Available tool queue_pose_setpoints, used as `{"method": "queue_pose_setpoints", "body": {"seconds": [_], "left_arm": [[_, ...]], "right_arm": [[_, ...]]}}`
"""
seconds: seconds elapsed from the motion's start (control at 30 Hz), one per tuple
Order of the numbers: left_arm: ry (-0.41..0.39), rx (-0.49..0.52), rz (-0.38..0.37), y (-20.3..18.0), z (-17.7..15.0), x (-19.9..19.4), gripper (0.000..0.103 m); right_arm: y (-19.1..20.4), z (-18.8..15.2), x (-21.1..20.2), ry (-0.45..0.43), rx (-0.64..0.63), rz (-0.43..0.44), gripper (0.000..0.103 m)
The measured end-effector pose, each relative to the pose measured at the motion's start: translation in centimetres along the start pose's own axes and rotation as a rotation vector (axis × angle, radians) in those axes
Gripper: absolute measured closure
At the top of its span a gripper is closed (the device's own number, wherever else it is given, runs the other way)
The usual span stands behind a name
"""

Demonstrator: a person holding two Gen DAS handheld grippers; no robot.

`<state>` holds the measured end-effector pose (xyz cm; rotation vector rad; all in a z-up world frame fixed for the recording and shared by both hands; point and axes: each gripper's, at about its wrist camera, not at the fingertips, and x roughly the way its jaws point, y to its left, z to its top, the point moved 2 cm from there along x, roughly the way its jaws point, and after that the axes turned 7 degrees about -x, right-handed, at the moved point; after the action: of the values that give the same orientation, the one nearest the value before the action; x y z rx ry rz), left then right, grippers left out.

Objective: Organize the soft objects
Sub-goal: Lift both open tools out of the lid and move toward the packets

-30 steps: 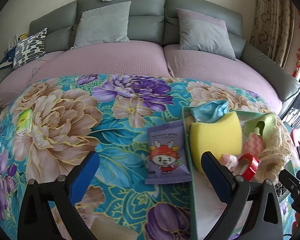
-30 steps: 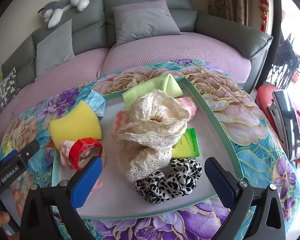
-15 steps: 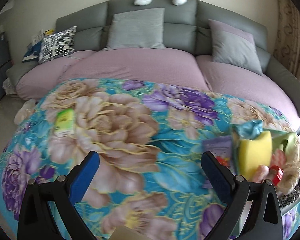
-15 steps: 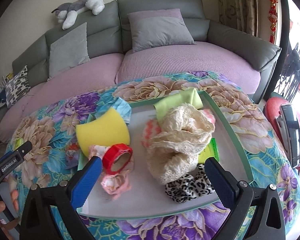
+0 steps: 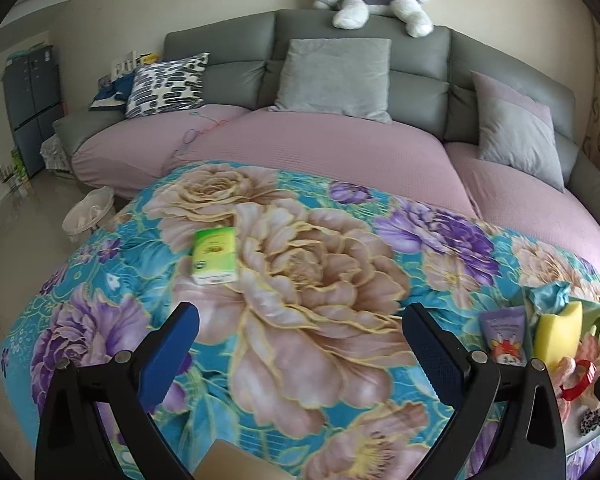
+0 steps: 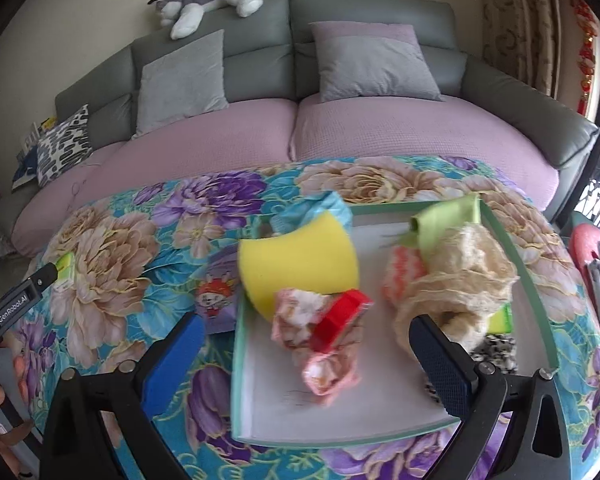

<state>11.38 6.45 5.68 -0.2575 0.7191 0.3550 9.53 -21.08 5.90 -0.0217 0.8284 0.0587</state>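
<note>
White lettering reading "GenRobot.AI" runs along the black body of my left gripper (image 6: 40,280), seen at the left edge of the right wrist view. On the purple soft pouch with a cartoon rabbit (image 6: 216,300) the small print is too blurred for me to read, and so is the label on the green and white tissue pack (image 5: 214,255).

My left gripper (image 5: 300,334) has its blue-padded fingers (image 5: 172,354) spread wide, holding nothing, above the floral teal and purple blanket (image 5: 320,360); the tissue pack lies just ahead of the left finger. My right gripper (image 6: 306,356) is equally wide apart and empty, hovering over the near part of the pale green-rimmed white tray (image 6: 236,360).

In the tray I see a curved yellow sponge (image 6: 296,264), a red tape ring (image 6: 340,320) on crumpled pink cloth (image 6: 328,368), cream lace fabric (image 6: 456,280), a folded light green cloth (image 6: 448,220) and a leopard-print scrunchie (image 6: 496,352). The pouch lies on the blanket, touching the tray's left rim.
</note>
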Motion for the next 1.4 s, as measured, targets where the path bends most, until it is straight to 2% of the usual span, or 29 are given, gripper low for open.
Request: {"method": "queue_pose_setpoints", "body": {"seconds": [0.3, 0.47, 0.6, 0.67, 1.07, 1.23, 1.4], "left_arm": [[0.016, -0.091, 0.083, 5.7, 0.9, 1.2, 0.002], [0.017, -0.122, 0.093, 7.5, 1.0, 1.7, 0.002], [0.022, -0.139, 0.08, 7.9, 0.9, 2.0, 0.002], [0.029, -0.139, 0.076, 8.0, 0.8, 2.2, 0.002], [0.068, -0.115, 0.103, 8.3, 0.2, 2.9, 0.002], [0.073, -0.121, 0.109, 8.7, 0.1, 3.0, 0.002], [0.084, -0.133, 0.13, 9.5, -0.1, 3.3, 0.002]], "right_arm": [[5.9, 0.5, 2.8, 0.015, -0.057, 0.098, 0.0], [7.9, 0.1, 4.2, 0.038, -0.075, 0.107, 0.0], [8.1, -0.1, 5.1, 0.041, -0.057, 0.149, 0.0], [8.3, -0.3, 5.7, 0.073, -0.057, 0.158, 0.0], [9.5, -1.4, 7.1, 0.15, -0.084, 0.263, 0.0], [9.9, -1.8, 7.8, 0.181, -0.074, 0.285, 0.0], [10.5, -2.0, 8.4, 0.196, -0.089, 0.271, 0.0]]}}
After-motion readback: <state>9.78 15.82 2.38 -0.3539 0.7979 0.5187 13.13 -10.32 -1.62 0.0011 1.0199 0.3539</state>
